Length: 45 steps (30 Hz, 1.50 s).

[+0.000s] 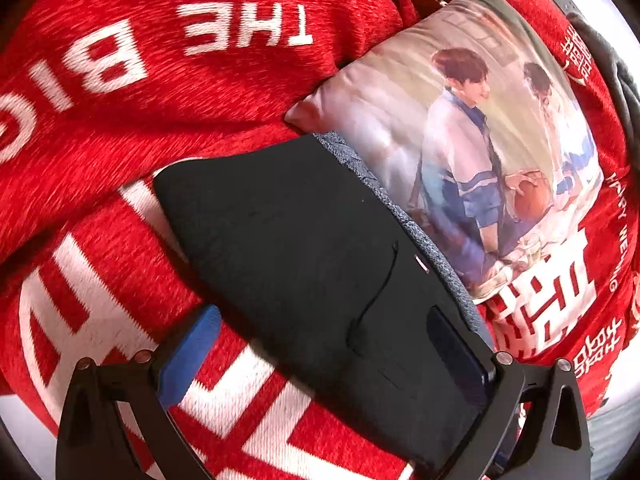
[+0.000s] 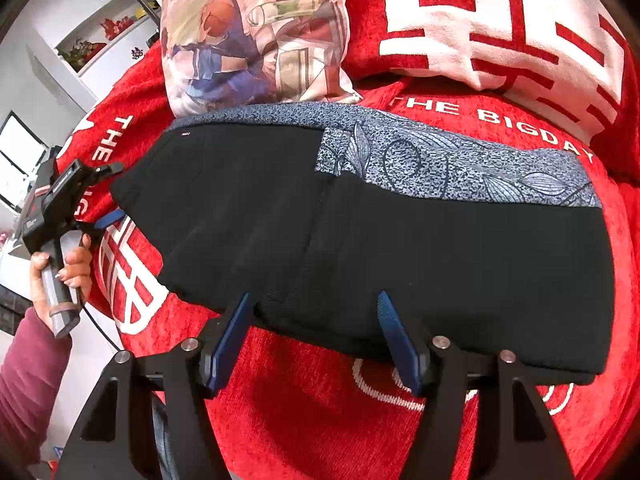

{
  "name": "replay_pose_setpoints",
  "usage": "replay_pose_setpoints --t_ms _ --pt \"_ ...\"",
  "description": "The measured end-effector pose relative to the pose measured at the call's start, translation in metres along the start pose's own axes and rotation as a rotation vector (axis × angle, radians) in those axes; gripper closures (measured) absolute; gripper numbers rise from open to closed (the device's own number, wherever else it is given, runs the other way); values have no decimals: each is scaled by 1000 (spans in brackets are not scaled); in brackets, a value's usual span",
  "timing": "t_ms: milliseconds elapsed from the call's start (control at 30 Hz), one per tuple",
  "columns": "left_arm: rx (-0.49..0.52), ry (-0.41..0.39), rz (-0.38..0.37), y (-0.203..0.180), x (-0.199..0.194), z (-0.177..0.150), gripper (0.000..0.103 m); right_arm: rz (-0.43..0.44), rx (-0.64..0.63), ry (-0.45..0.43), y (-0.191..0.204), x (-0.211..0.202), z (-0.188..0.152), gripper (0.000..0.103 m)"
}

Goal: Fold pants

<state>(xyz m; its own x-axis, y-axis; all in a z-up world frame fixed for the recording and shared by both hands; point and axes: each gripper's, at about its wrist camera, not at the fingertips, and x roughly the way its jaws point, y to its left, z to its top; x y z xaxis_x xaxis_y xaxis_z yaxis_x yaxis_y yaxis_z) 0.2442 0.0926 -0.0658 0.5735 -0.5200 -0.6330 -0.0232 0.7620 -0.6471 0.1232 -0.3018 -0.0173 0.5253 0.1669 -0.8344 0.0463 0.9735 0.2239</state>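
Observation:
The black pants (image 1: pixel 300 220) lie folded into a long flat bundle on the red blanket (image 1: pixel 160 100). A grey-blue patterned layer (image 2: pixel 440 160) shows along the far edge of the pants (image 2: pixel 400 248). My left gripper (image 1: pixel 320 312) is open wide at one end of the bundle, one blue pad (image 1: pixel 192 352) over the blanket and the other finger (image 1: pixel 456 344) over the black cloth. In the right wrist view the left gripper (image 2: pixel 112 192) sits at the left end of the pants, held by a hand (image 2: pixel 76 264). My right gripper (image 2: pixel 316 298) stands open at the near edge, its pads apart.
A picture-printed pillow (image 1: pixel 460 120) lies against the pants' far side; it also shows as the pillow (image 2: pixel 248 32) in the right wrist view. A red and white cushion (image 2: pixel 500 20) rests behind. The lettered blanket (image 2: pixel 320 420) covers the whole surface. White shelves (image 2: pixel 92 40) stand at far left.

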Motion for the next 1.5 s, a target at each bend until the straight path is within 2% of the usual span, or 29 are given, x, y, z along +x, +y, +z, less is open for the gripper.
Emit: replay_pose_setpoints --t_ms 200,367,700,867,1067,1300,1500 --pt "48 -23 59 -9 10 0 0 -18 -24 9 4 2 0 32" --pt "27 -42 42 -5 11 3 0 -60 -39 29 10 -3 5 32" --pt "5 -44 53 -13 12 4 0 -179 -57 -30 47 -56 18 32" --pt "-17 -60 27 -7 13 6 0 -197 -13 -38 67 -71 14 32" --pt "23 -61 71 -14 19 7 0 -229 33 -48 89 -82 6 32" --pt "10 -76 81 -15 19 7 0 -260 144 -31 87 -85 0 32" --pt "3 -71 48 -10 17 8 0 -323 227 8 87 -80 0 32"
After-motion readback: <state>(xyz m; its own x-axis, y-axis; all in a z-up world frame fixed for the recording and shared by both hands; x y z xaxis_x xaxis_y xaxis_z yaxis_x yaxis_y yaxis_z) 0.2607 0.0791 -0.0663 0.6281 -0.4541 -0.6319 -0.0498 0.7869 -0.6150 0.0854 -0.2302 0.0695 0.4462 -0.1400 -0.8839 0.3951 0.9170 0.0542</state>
